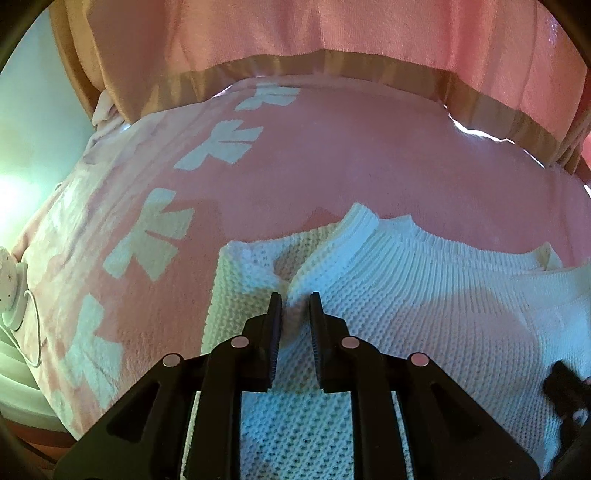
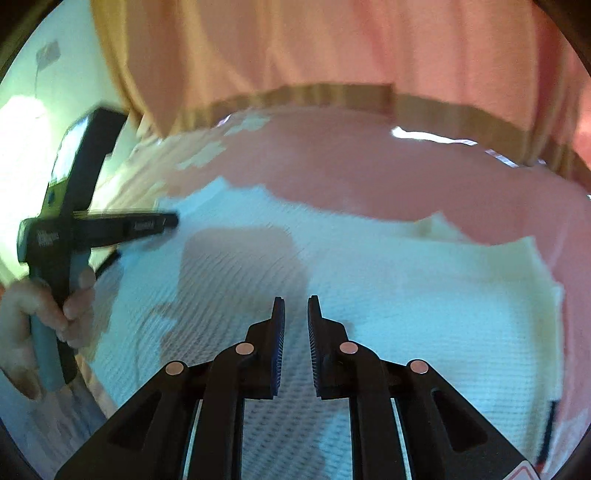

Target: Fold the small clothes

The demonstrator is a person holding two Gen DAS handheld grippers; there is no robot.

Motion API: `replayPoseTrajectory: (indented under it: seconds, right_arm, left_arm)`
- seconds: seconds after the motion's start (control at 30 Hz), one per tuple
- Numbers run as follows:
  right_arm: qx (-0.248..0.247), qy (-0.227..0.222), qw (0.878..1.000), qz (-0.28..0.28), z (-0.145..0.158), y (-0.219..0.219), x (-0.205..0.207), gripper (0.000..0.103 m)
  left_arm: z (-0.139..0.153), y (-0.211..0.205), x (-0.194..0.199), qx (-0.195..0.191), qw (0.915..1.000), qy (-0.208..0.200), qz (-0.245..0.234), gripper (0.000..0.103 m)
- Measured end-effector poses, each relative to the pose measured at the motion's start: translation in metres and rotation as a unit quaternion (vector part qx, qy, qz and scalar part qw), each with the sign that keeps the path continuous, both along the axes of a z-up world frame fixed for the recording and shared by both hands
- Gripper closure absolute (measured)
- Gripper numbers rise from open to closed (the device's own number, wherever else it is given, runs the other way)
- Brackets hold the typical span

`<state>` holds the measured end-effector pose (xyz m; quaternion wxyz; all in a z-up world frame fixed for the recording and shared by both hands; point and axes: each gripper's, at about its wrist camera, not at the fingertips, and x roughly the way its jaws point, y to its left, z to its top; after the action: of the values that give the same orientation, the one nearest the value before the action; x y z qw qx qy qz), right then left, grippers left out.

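At the far left edge of the left wrist view, a small white round device (image 1: 13, 291) with a thin cable rests on the edge of the bed. A pink blanket (image 1: 332, 166) covers the surface; a column of white bow-shaped motifs (image 1: 155, 240) runs down its left portion. Behind the blanket, a tan headboard edge (image 1: 332, 66) curves across the upper frame, with pink fabric (image 1: 295, 26) above it.

Lower centre to right of this view, a white knitted sweater (image 1: 424, 295) lies flat on the blanket, its ribbed neckline (image 1: 369, 225) toward the top of the frame. The left gripper (image 1: 295, 301) sits at bottom centre with its jaws nearly closed; a raised ridge of the knit stands in the narrow gap between them, pinched by the pads. A dark part of the other tool (image 1: 563, 387) shows at the lower right edge.

In the right wrist view, a hand (image 2: 22, 321) at the far left holds the handle of the left gripper (image 2: 171, 220), whose black fingers extend rightward and meet the left edge of the white knitted sweater (image 2: 406, 295). This region is motion-blurred. The sweater spreads across the centre and right of the frame on the pink blanket (image 2: 369, 173), its right edge showing stacked layers.

The right gripper (image 2: 296, 301) occupies bottom centre, over the sweater. Its jaws stand a narrow gap apart, and only the knit below shows between the pads; no fabric is gripped. The tan headboard edge (image 2: 332, 92) arcs across the upper frame.
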<state>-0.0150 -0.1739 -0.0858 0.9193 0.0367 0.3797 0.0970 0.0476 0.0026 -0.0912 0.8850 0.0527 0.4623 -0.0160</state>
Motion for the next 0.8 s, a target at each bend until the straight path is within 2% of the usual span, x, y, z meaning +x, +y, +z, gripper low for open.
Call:
replayPoseTrajectory:
  seconds: [0.1, 0.17, 0.23, 0.3, 0.33, 0.37, 0.4, 0.43, 0.57, 0.63, 0.67, 0.73, 0.8]
  right_arm:
    - [-0.021, 0.01, 1.0, -0.007, -0.015, -0.003, 0.005, 0.097]
    - [-0.012, 0.008, 1.0, -0.027, -0.016, -0.021, 0.0, 0.099]
    - [-0.012, 0.006, 0.997, -0.072, -0.017, -0.051, -0.01, 0.103]
    - [0.01, 0.015, 0.993, -0.121, -0.023, -0.089, -0.02, 0.103]
    - [0.01, 0.022, 0.985, -0.17, -0.026, -0.112, -0.028, 0.103]
    - [0.029, 0.02, 0.981, -0.189, -0.028, -0.129, -0.035, 0.103]
    - [0.047, 0.02, 0.973, -0.224, -0.026, -0.148, -0.046, 0.1]
    - [0.042, 0.017, 0.969, -0.245, -0.023, -0.155, -0.053, 0.093]
    - [0.039, 0.012, 0.97, -0.238, -0.02, -0.161, -0.077, 0.093]
    - [0.002, 0.032, 0.971, -0.239, -0.029, -0.159, -0.081, 0.094]
    - [-0.014, 0.043, 0.967, -0.252, -0.034, -0.164, -0.083, 0.094]
    - [0.0, 0.028, 0.962, -0.27, -0.028, -0.173, -0.095, 0.094]
    - [0.008, -0.011, 0.963, -0.268, -0.015, -0.172, -0.112, 0.094]
  left_arm:
    - [-0.004, -0.002, -0.001, 0.014, 0.9999, -0.001, -0.003, 0.086]
    - [-0.006, -0.002, 0.0, 0.018, 0.9998, 0.0, -0.003, 0.085]
    - [-0.005, 0.0, 0.001, 0.012, 0.9999, 0.003, -0.003, 0.084]
    - [-0.005, 0.003, 0.002, 0.005, 1.0, 0.005, -0.001, 0.084]
    - [-0.005, 0.004, 0.002, 0.003, 1.0, 0.007, 0.0, 0.084]
    - [-0.005, 0.004, 0.002, 0.002, 1.0, 0.008, 0.0, 0.084]
    - [-0.005, 0.004, 0.002, 0.002, 1.0, 0.008, 0.0, 0.083]
    - [-0.005, 0.004, 0.002, 0.005, 1.0, 0.007, 0.001, 0.083]
    - [-0.006, 0.002, 0.0, 0.014, 0.9999, 0.003, 0.002, 0.083]
    - [-0.006, 0.001, 0.0, 0.016, 0.9999, 0.002, 0.004, 0.083]
    - [-0.006, 0.0, -0.001, 0.016, 0.9999, 0.001, 0.005, 0.083]
    - [-0.004, 0.002, -0.006, 0.012, 0.9999, -0.002, 0.006, 0.082]
    - [0.001, 0.008, -0.017, -0.007, 1.0, -0.003, 0.002, 0.081]
